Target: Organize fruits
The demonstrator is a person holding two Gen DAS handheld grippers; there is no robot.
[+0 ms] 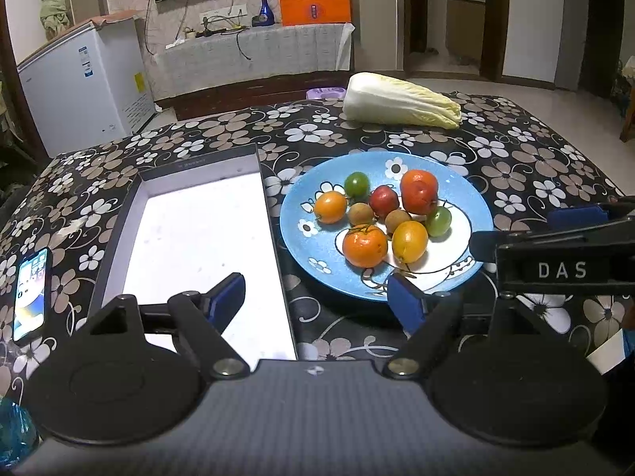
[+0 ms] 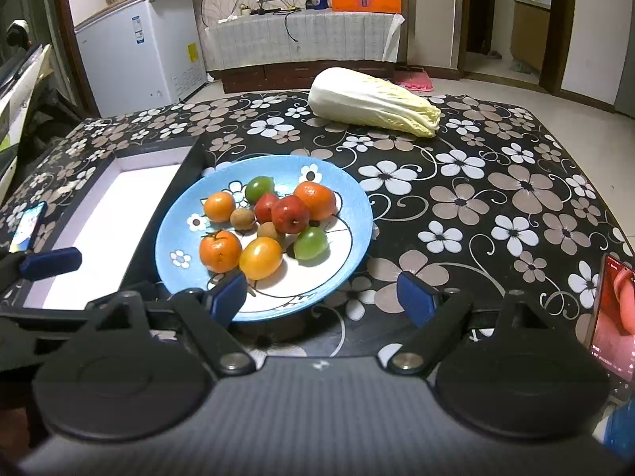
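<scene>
Left wrist view: the left gripper (image 1: 315,299) hovers with fingers spread apart and nothing between them, over the near edge of the empty white tray (image 1: 198,254) at centre left and the blue plate (image 1: 301,238) at centre right. The plate carries the fruits (image 1: 383,216): orange, yellow, red, green and small brown pieces, touching one another. A napa cabbage (image 1: 401,99) lies beyond the plate, well apart. A phone (image 1: 31,293) rests at the left edge. The right gripper (image 2: 319,293), fingers likewise apart and empty, sits just beside the plate's near rim; a second phone (image 2: 613,317) stands at lower right.
</scene>
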